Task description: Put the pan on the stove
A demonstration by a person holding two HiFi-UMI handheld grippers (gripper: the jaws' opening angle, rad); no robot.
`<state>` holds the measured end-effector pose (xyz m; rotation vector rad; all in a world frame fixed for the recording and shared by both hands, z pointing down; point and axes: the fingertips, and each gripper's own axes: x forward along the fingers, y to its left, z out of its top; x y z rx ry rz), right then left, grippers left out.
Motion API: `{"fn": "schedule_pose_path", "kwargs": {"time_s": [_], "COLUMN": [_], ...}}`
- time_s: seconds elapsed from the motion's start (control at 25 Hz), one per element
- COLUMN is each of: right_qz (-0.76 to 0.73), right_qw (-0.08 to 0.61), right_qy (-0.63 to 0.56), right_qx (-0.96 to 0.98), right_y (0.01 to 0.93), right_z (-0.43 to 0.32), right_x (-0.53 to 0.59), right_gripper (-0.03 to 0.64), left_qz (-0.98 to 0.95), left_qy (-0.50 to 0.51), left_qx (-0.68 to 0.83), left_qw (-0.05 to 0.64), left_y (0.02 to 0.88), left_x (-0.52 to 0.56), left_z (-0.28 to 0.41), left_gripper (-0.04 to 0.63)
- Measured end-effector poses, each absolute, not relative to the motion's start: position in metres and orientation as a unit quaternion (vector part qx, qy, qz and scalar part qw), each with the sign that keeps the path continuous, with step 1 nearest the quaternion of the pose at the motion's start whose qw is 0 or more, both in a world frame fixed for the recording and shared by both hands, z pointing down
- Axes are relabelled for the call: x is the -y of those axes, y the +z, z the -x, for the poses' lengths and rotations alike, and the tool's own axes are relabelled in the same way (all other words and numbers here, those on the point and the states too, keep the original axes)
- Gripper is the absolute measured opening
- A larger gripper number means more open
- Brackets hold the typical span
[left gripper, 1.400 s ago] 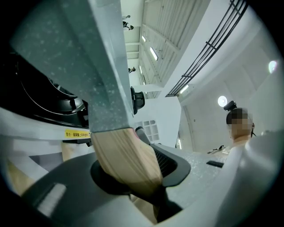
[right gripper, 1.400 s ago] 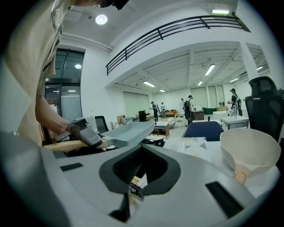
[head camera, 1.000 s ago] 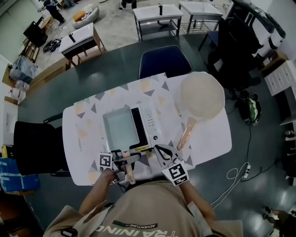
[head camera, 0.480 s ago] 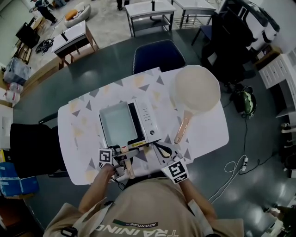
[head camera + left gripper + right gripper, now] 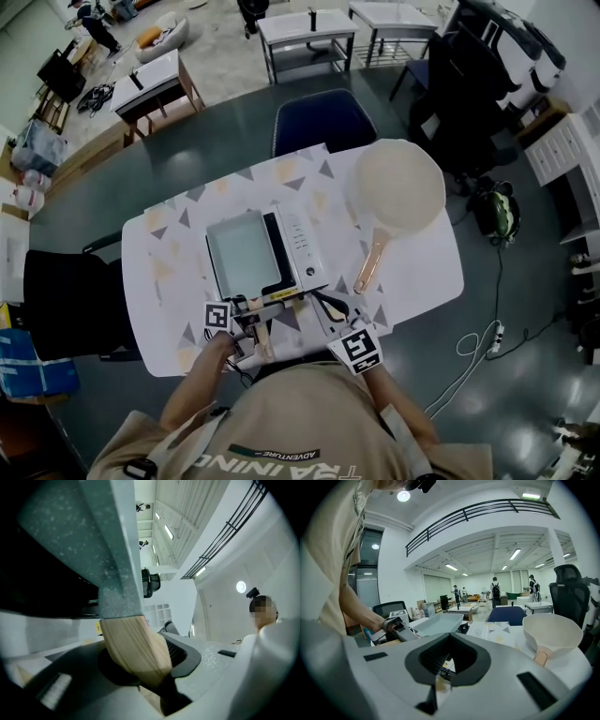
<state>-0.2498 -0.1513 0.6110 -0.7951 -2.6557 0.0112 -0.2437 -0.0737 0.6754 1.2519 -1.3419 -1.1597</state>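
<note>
**Rectangular pan over stove, handle clamped at left**

Item 1: rectangular pan (image 5: 239,255). Grey, shallow, lying over the stove (image 5: 302,246) near the middle of the table (image 5: 159,281). Wooden handle (image 5: 263,341) pointing back toward the person. Judged set down or very nearly so; contact with the burner not checkable from above.

Item 2: left gripper (image 5: 255,323). Closed on the wooden handle, one jaw either side of it. Probably held there to steer and steady the pan from its far end.

Item 3: right gripper (image 5: 326,305). Jaws drawn together, nothing between them. Parked just beside the stove's near corner, apart from the pan; probably kept aside as unneeded.

Item 4: round pan (image 5: 398,187). Cream, lying on the table to the right of the stove, untouched.

Outstanding: release of the handle.
</note>
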Motion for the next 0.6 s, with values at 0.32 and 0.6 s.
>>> {"fn": "schedule_pose_path", "kwargs": {"time_s": [0.32,0.6], "right_qz": [0.277,0.277], "right_qw": [0.166,0.161], "right_qy": [0.005,0.009], "right_qx": [0.946,0.947], "right_y": [0.6,0.597], "right_z": [0.248,0.241], "right_x": [0.155,0.155], "right_gripper": [-0.002,-0.002], "left_qz": [-0.503,-0.498], "left_qy": [-0.477,-0.481], "left_qx": [0.545,0.545], "left_qw": [0.471,0.474], "left_y": [0.676,0.677], "left_x": [0.073,0.073], "left_z": [0.244,0.243], "left_gripper": [0.117,0.115]}}
